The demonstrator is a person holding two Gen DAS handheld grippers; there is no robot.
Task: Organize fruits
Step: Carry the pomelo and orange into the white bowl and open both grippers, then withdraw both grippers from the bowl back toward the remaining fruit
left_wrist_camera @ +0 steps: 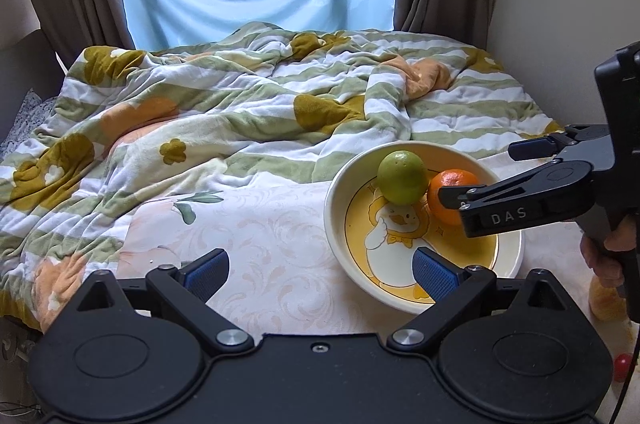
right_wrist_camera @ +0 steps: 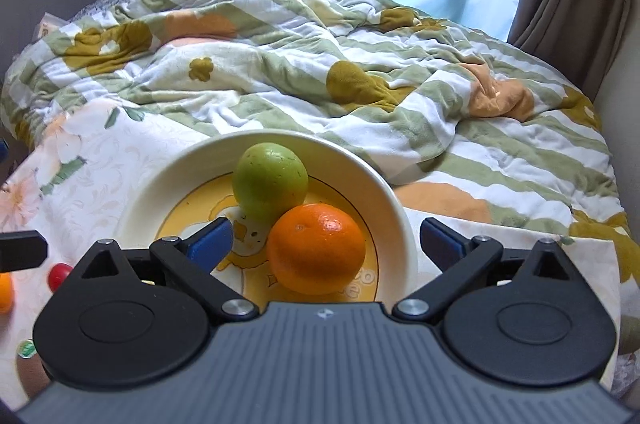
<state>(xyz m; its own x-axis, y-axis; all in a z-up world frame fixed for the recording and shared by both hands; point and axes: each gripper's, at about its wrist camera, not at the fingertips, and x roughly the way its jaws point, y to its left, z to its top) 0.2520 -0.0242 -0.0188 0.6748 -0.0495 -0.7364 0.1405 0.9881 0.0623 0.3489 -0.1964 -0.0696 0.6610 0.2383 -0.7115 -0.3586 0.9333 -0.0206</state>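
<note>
My right gripper (right_wrist_camera: 326, 238) is spread wide around the orange (right_wrist_camera: 316, 249), not touching it. The orange lies against the green fruit (right_wrist_camera: 270, 181) in the bowl (right_wrist_camera: 396, 208), frame centre. My left gripper (left_wrist_camera: 320, 268) gapes wide, holding nothing, at the bowl's near-left rim.

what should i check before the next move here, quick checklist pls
1. Right gripper open: ok, its fingers stand wide apart with the orange between them, no contact seen.
2. Left gripper open and holding nothing: ok.
3. Orange and green fruit inside the bowl: ok, both rest on its floor, touching each other.
4. Bowl steady on the bed sheet: cannot tell, soft surface.
5. Fruit left outside the bowl: not ok, a small red fruit lies on the sheet at the left edge of the right wrist view.
6. Right gripper free to pull back over the rim: cannot tell.
</note>
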